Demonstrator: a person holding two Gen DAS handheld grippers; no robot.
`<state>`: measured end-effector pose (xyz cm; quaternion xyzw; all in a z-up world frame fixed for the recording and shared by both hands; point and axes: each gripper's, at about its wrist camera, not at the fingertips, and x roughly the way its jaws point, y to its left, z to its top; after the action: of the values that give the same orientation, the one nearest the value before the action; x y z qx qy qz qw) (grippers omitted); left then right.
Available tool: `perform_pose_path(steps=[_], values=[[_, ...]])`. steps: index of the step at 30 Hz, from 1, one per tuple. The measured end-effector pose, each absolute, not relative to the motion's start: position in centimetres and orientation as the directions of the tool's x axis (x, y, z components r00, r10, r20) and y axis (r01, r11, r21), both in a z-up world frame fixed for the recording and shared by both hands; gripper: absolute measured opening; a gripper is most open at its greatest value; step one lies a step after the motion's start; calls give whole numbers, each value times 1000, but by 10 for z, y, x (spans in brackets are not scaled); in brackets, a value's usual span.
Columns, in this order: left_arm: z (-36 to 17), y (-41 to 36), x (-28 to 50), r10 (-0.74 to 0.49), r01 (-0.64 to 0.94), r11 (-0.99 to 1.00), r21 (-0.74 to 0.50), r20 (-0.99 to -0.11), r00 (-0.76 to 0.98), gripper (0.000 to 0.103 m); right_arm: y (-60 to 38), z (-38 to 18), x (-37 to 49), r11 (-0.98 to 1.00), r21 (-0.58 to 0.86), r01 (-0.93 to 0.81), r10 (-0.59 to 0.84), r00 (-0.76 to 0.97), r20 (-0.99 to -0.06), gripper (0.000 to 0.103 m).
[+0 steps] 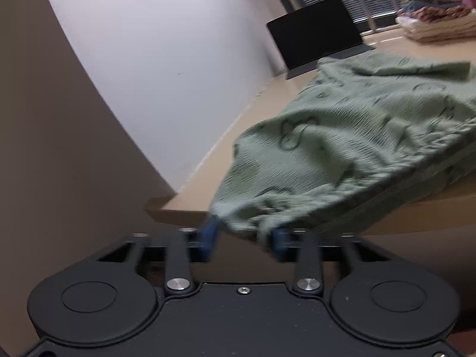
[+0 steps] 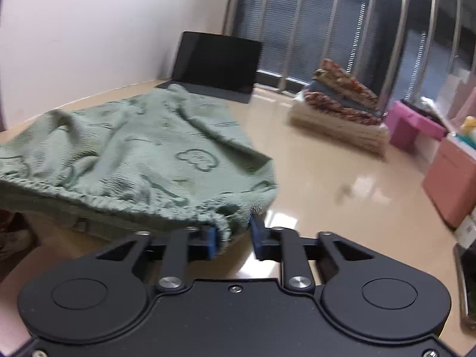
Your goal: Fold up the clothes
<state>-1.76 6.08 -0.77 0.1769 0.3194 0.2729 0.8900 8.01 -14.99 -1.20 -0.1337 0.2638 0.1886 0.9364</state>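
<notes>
A green textured garment [image 1: 351,136] with dark outline prints lies on the beige table [image 1: 208,175], its near edge lifted off the table's front edge. My left gripper [image 1: 244,235] has its blue pads on either side of one corner of that edge. In the right wrist view the same garment [image 2: 134,154] spreads across the table [image 2: 327,178]. My right gripper [image 2: 233,238] has its blue pads around the other gathered corner. Both pairs of jaws stand partly apart with cloth bunched between them.
A dark tablet on a stand [image 2: 217,59] sits at the back by the white wall. A stack of folded clothes [image 2: 342,104] lies at the back right. Pink boxes [image 2: 416,125] stand along the right. A phone [image 2: 470,285] lies at the right edge.
</notes>
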Motion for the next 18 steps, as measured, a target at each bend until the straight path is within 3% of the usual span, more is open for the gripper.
perform_pose_path(steps=[3, 9, 18], values=[[5, 55, -19, 582, -344, 789, 509, -437, 686, 12, -158, 0, 71, 885, -133, -447, 317, 786, -531, 8], [42, 42, -21, 516, -276, 792, 545, -354, 780, 9, -199, 44, 69, 880, 33, -474, 421, 745, -517, 5], [84, 45, -33, 294, -66, 877, 476, -424, 857, 7, -245, 88, 59, 832, 176, -527, 525, 642, -558, 5]])
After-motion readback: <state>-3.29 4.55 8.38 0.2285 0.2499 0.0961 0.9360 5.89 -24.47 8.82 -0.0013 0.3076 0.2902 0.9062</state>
